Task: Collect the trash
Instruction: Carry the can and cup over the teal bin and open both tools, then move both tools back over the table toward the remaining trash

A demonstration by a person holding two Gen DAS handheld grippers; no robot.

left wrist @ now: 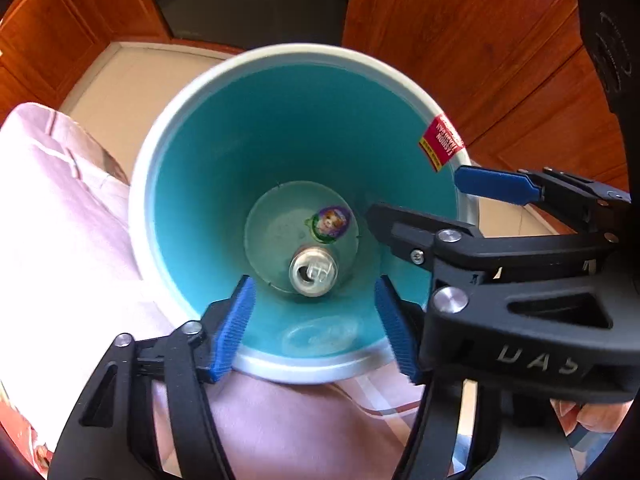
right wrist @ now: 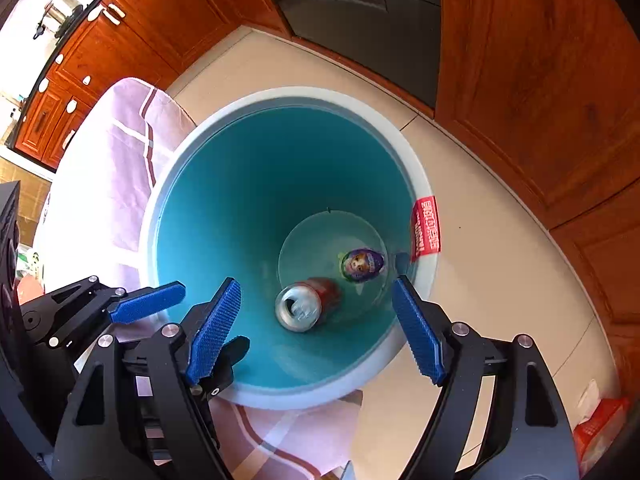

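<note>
Both the left hand-held gripper (left wrist: 312, 324) and right hand-held gripper (right wrist: 316, 328) hang wide and empty over the bin (right wrist: 224, 120), since the can (right wrist: 304, 306) and wrapper (right wrist: 362, 265), at its 1 o'clock, already lie inside.

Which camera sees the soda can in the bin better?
The right wrist view: the can lies on its side at the bottom of the bin, showing both its silver top and red side. The left wrist view shows mostly just its silver top.
</note>
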